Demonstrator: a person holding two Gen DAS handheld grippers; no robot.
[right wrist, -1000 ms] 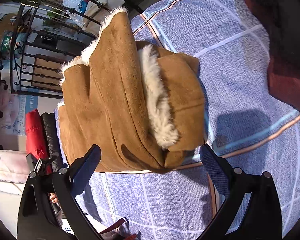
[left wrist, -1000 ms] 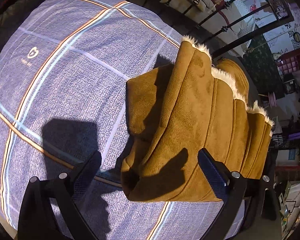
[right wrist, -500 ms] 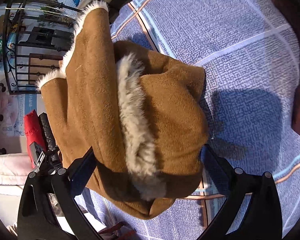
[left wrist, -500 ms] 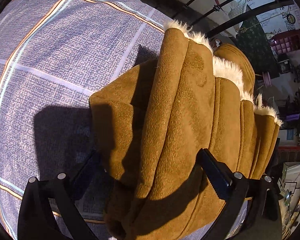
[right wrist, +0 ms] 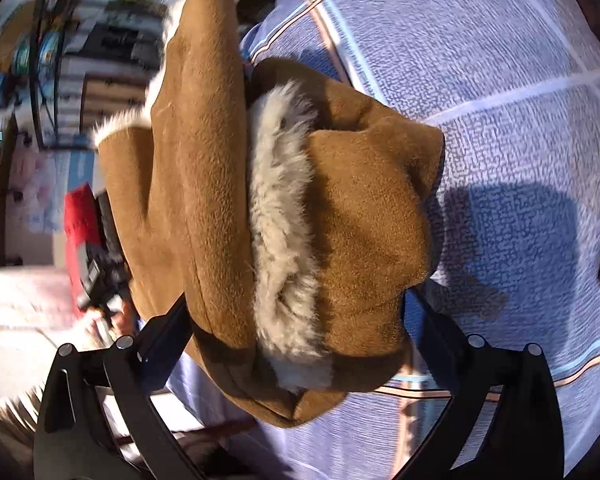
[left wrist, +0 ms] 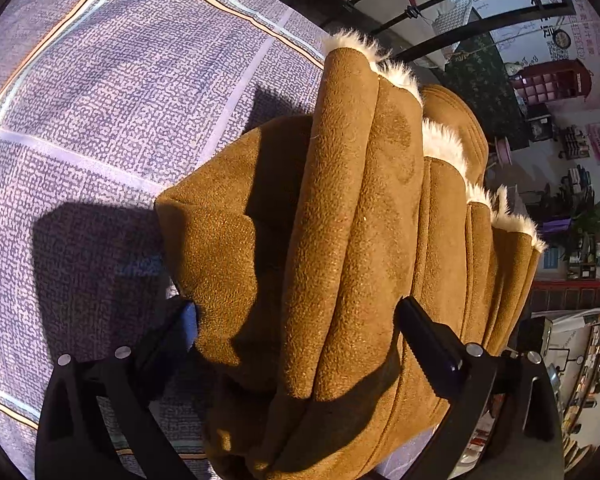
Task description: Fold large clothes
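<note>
A brown suede coat with cream fur trim lies folded into a thick bundle on a purple checked bedsheet. My left gripper is open, its two fingers on either side of the near end of the bundle. In the right wrist view the same coat shows its fur-lined edge running down the middle. My right gripper is open and straddles the other end of the bundle, fingers against its sides.
The bedsheet spreads out beyond the coat. A black metal bed rail runs along the far edge. Red and black clothing lies beside the bed, with cluttered shelves beyond.
Both grippers have moved forward onto the coat bundle, from standing clear of it to straddling its two ends. The jaws stayed open.
</note>
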